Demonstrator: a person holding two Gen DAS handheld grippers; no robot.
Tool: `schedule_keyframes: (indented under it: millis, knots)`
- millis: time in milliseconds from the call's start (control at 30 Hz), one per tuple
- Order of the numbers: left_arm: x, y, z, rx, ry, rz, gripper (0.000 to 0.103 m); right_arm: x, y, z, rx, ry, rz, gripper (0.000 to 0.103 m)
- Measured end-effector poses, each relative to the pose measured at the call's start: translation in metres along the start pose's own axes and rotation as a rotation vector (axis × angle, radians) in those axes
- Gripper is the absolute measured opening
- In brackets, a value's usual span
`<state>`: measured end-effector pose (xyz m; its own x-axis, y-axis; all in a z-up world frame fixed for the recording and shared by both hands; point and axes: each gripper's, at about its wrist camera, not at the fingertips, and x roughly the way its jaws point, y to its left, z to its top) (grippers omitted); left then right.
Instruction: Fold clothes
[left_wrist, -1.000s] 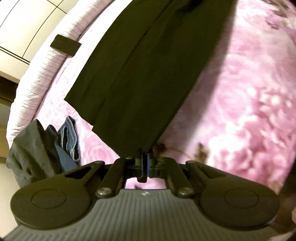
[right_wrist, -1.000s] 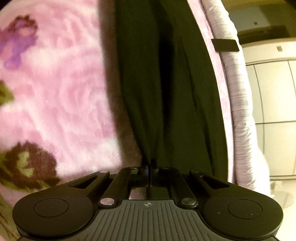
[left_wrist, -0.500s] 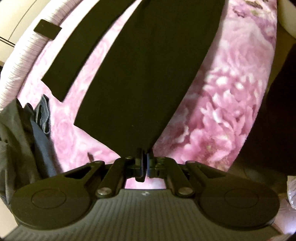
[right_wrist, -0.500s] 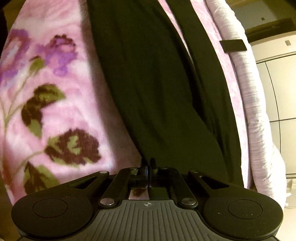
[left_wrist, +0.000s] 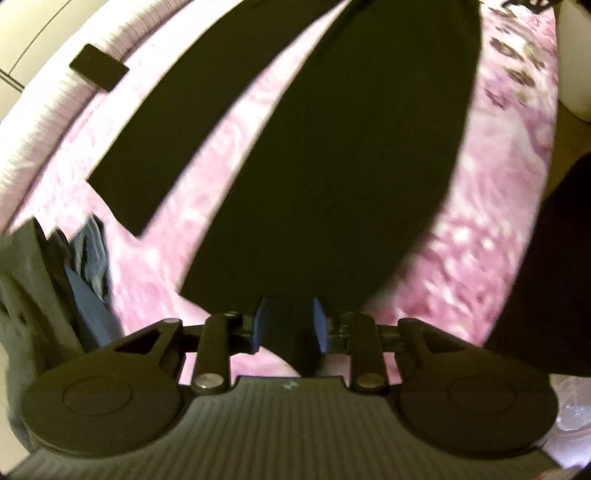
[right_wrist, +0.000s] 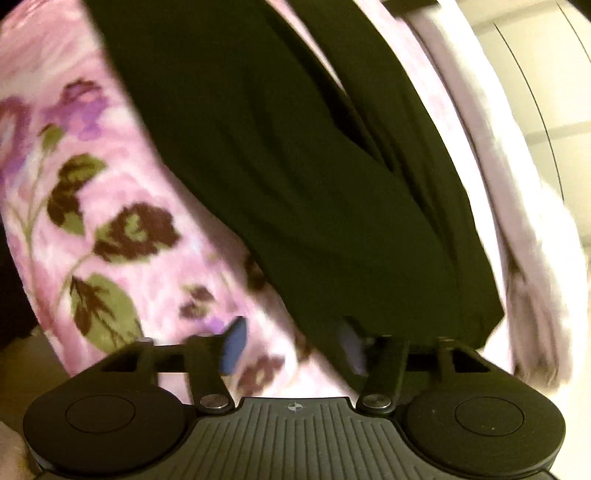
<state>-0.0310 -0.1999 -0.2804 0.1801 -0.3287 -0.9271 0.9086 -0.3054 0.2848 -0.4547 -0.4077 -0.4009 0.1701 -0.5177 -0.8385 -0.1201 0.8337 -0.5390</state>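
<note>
A black long-sleeved garment lies spread on a pink floral blanket, one sleeve angled out to the left. My left gripper is open at the garment's near edge, and a fold of the cloth lies loose between its blue pads. In the right wrist view the same garment runs away from me. My right gripper is open, its right pad partly hidden under the garment's near corner.
A pile of grey and blue clothes lies at the left edge of the blanket. A pale striped bed edge with a black tag borders the far side. Cabinet doors stand beyond.
Both grippers were shut on the garment's near edge and have opened, letting it go. The garment now lies flat with its sleeve spread out.
</note>
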Motion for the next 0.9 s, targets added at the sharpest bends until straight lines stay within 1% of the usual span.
schedule_keyframes:
  millis: [67, 133, 200, 267, 367, 433, 467, 533, 567, 600, 667, 700, 733, 767, 800, 867, 900]
  knots:
    - [0.008, 0.014, 0.01, 0.006, -0.024, 0.006, 0.027, -0.002, -0.011, 0.003, 0.059, 0.024, -0.01, 0.058]
    - [0.021, 0.028, 0.021, 0.013, -0.045, 0.009, 0.027, 0.001, -0.025, 0.014, 0.125, 0.031, -0.011, 0.058]
    - [0.036, 0.038, 0.031, 0.039, -0.067, -0.003, 0.027, 0.011, -0.044, 0.037, 0.185, 0.035, -0.012, 0.059]
    - [0.052, 0.043, 0.038, 0.072, -0.082, -0.027, 0.027, 0.026, -0.064, 0.066, 0.232, 0.03, -0.001, 0.058]
    - [0.078, 0.046, 0.044, 0.107, -0.076, -0.095, 0.027, 0.045, -0.092, 0.103, 0.244, -0.006, -0.002, 0.058]
    - [0.093, 0.046, 0.046, 0.13, -0.067, -0.128, 0.027, 0.061, -0.108, 0.122, 0.193, -0.039, -0.019, 0.058]
    - [0.099, 0.046, 0.047, 0.132, -0.061, -0.134, 0.03, 0.067, -0.114, 0.125, 0.174, -0.054, -0.033, 0.058]
    - [0.105, 0.05, 0.048, 0.099, -0.054, -0.149, 0.03, 0.08, -0.132, 0.13, 0.148, -0.073, -0.055, 0.058]
    - [0.106, 0.053, 0.049, 0.073, -0.044, -0.156, 0.027, 0.09, -0.142, 0.132, 0.148, -0.069, -0.057, 0.058]
    - [0.106, 0.055, 0.05, 0.048, -0.034, -0.156, 0.022, 0.1, -0.152, 0.134, 0.149, -0.067, -0.058, 0.058]
    - [0.104, 0.06, 0.05, -0.01, 0.001, -0.112, 0.0, 0.114, -0.171, 0.13, 0.183, -0.075, -0.045, 0.058]
    - [0.103, 0.063, 0.05, -0.04, 0.021, -0.083, 0.0, 0.121, -0.18, 0.127, 0.205, -0.077, -0.032, 0.058]
    - [0.102, 0.066, 0.051, -0.071, 0.041, -0.054, 0.0, 0.124, -0.184, 0.115, 0.226, -0.084, -0.02, 0.058]
    - [0.101, 0.069, 0.05, -0.102, 0.063, -0.029, 0.0, 0.127, -0.19, 0.11, 0.244, -0.093, -0.009, 0.058]
    - [0.101, 0.073, 0.049, -0.13, 0.085, -0.011, 0.0, 0.13, -0.196, 0.105, 0.26, -0.102, 0.0, 0.058]
    - [0.097, 0.075, 0.052, -0.155, 0.106, 0.004, 0.0, 0.134, -0.205, 0.089, 0.279, -0.111, -0.003, 0.058]
    - [0.094, 0.076, 0.055, -0.163, 0.113, 0.009, 0.0, 0.136, -0.211, 0.083, 0.294, -0.104, 0.012, 0.058]
